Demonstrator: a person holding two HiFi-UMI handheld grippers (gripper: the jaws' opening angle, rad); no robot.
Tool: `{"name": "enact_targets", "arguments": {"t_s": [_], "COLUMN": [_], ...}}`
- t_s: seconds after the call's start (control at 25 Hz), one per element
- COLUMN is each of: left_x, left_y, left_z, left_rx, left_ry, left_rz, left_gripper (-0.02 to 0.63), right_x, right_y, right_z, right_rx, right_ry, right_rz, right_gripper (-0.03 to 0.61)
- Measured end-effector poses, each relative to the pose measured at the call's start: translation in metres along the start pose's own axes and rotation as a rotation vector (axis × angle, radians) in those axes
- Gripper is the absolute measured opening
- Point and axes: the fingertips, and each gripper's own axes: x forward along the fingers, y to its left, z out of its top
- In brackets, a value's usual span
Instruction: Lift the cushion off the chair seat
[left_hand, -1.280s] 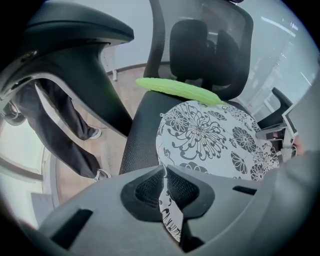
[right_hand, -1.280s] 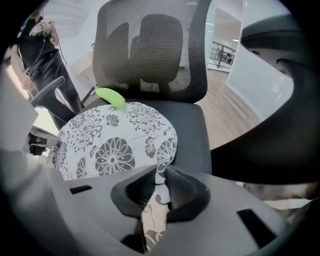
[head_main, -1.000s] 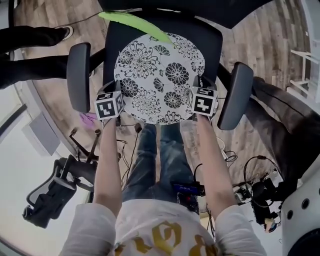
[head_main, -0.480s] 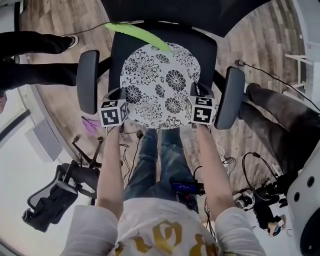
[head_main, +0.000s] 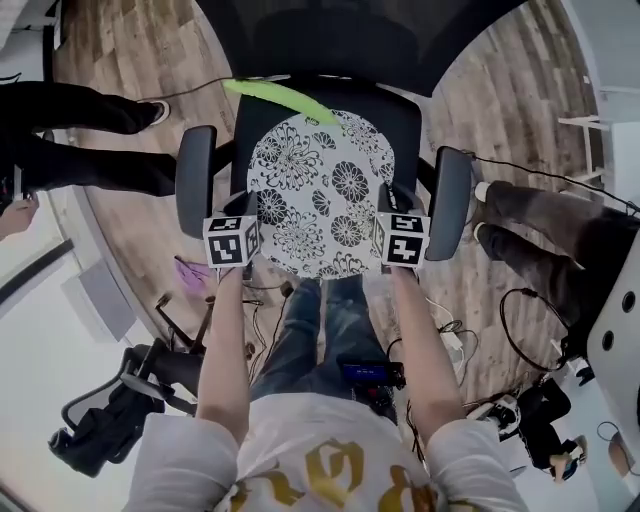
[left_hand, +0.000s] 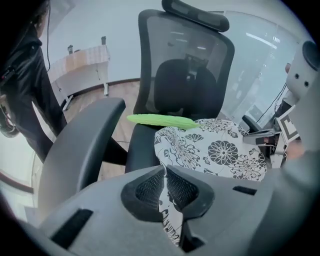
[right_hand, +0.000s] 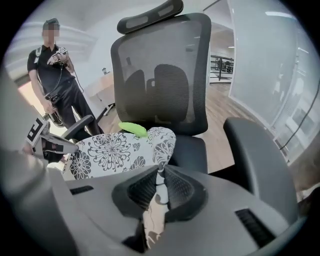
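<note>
A round white cushion (head_main: 322, 190) with a black flower print hangs above the black office chair's seat (head_main: 400, 110), held at both sides. My left gripper (head_main: 250, 222) is shut on its left edge, and in the left gripper view the fabric (left_hand: 168, 210) is pinched between the pads. My right gripper (head_main: 385, 222) is shut on its right edge; the cloth (right_hand: 155, 210) runs between its pads in the right gripper view. A green leaf-shaped thing (head_main: 280, 97) lies across the cushion's far edge, toward the backrest (right_hand: 160, 75).
The chair's armrests (head_main: 195, 180) (head_main: 450, 200) flank the cushion close to each gripper. A person in black (head_main: 90, 140) stands at the left, another's legs (head_main: 550, 230) at the right. Cables (head_main: 530, 340) and gear lie on the wooden floor behind me.
Both grippers have risen with the cushion held between them, and the chair looks smaller and farther below. The cushion has come up off the seat.
</note>
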Motion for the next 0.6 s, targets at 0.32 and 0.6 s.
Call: {"name": "enact_targets", "arguments": {"t_s": [0.32, 0.6], "left_x": [-0.028, -0.056], "left_y": [-0.013, -0.019], "left_z": [0.04, 0.047], "left_rx": [0.046, 0.011], "left_ry": [-0.057, -0.072], "left_rz": [-0.031, -0.056], "left_gripper": [0.017, 0.017], "right_x": [-0.033, -0.07], "right_y": [-0.012, -0.012], "right_z": [0.021, 0.032], "right_rx": [0.063, 0.132], "right_ry": [-0.044, -0.077], "right_rz": [-0.028, -0.012], "right_gripper": [0.028, 0.028]}}
